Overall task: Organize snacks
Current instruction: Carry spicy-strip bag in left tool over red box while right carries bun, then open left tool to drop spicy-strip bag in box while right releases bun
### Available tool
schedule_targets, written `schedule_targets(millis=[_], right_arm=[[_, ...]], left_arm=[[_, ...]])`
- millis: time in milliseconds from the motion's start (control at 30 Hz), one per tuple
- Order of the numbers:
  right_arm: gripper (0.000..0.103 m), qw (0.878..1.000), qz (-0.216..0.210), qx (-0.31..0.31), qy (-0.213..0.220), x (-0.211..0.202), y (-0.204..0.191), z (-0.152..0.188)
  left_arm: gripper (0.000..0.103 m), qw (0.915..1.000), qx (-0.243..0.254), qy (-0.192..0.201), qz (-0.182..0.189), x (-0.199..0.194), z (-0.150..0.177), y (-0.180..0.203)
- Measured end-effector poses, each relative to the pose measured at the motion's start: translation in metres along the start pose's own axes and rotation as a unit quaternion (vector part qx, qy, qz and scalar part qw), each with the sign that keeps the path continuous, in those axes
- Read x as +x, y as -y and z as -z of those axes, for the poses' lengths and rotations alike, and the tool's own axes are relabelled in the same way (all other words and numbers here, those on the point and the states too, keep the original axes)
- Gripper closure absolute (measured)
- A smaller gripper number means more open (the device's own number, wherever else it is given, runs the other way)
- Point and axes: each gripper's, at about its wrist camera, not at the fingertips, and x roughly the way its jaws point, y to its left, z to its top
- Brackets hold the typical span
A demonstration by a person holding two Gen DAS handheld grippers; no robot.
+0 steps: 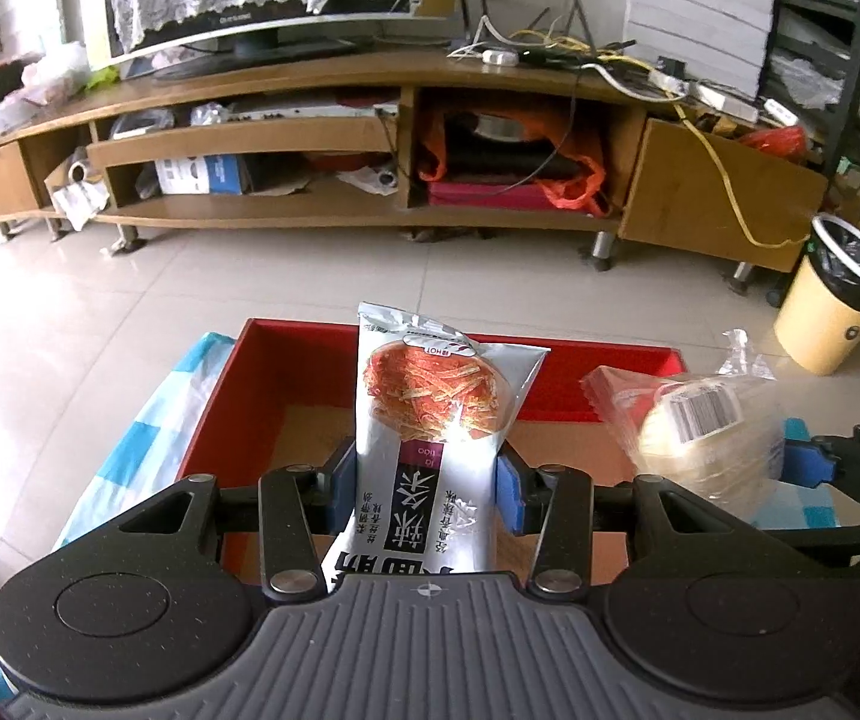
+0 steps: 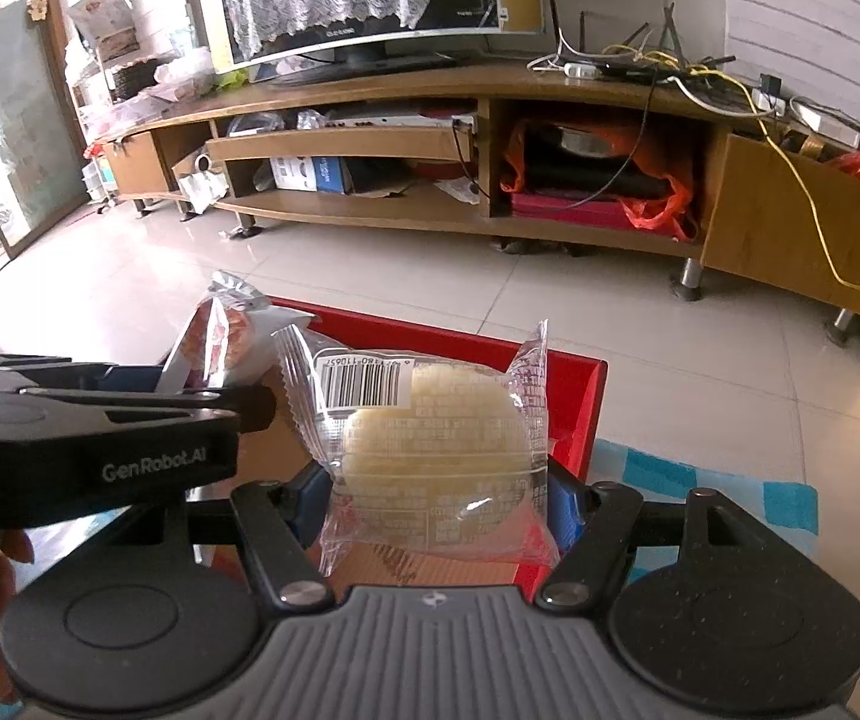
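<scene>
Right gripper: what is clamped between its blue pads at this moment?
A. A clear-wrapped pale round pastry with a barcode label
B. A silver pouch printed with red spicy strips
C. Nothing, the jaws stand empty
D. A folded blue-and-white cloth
A: in the right wrist view the right gripper has its blue pads pressed on both sides of the clear-wrapped pastry, held above the red box.

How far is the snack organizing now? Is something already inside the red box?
Done: nothing shows in the visible part of the red box; its cardboard floor looks bare. In hand: the left gripper grips a silver snack packet, the right gripper a clear-wrapped round pastry, both above the box. Left: placing both inside.
</scene>
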Motion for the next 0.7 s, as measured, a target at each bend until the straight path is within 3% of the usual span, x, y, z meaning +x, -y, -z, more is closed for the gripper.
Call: schedule_targets(millis=[433, 700], right_arm=[[0.033, 0.999, 0.005, 0.011, -0.04, 0.054, 0.009, -0.002], [0.03, 0.998, 0.008, -0.01, -0.056, 0.063, 0.004, 0.0]], left_arm=[[0.049, 0.9988, 0.003, -0.033, -0.037, 0.042, 0.002, -0.011], [0.032, 0.9982, 0.007, -0.034, -0.049, 0.043, 0.002, -0.012]])
